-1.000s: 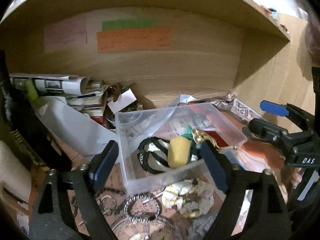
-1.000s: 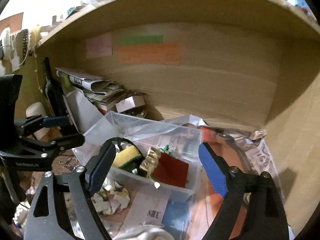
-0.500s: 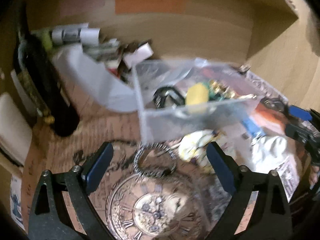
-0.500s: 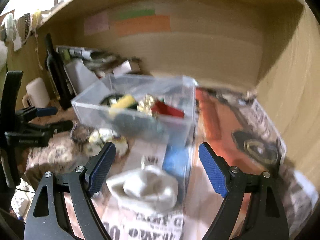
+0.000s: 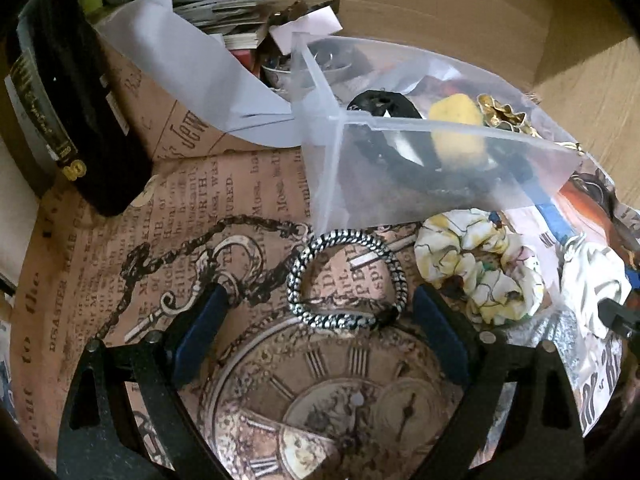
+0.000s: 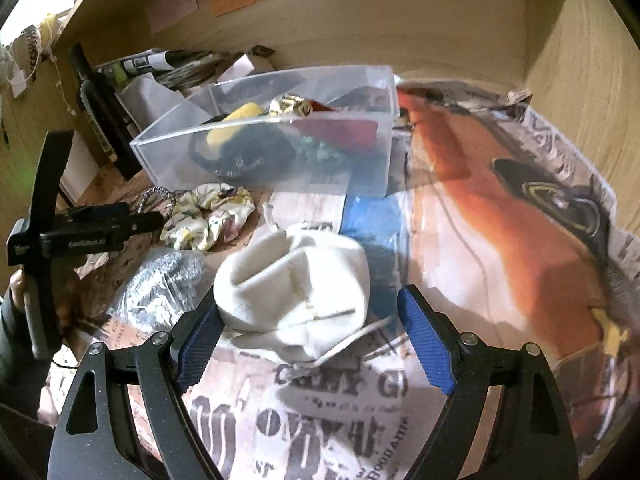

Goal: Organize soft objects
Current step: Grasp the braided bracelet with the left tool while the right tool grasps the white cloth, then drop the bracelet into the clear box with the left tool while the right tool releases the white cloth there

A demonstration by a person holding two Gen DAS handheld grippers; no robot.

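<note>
The left gripper (image 5: 320, 336) hangs with jaws spread wide around a black-and-white braided hair-tie ring (image 5: 347, 278) lying on the printed paper (nothing held). The right gripper (image 6: 310, 342), jaws equally wide, frames a white fabric pouch (image 6: 296, 292); the clear plastic bin (image 6: 276, 152) sits at twelve o'clock.

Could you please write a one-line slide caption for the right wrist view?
Open right gripper poised around a white drawstring fabric pouch lying on newspaper, before a clear plastic bin.

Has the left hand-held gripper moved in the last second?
Yes. The left hand-held gripper dropped from the clear plastic bin toward the black-and-white braided ring.
</note>
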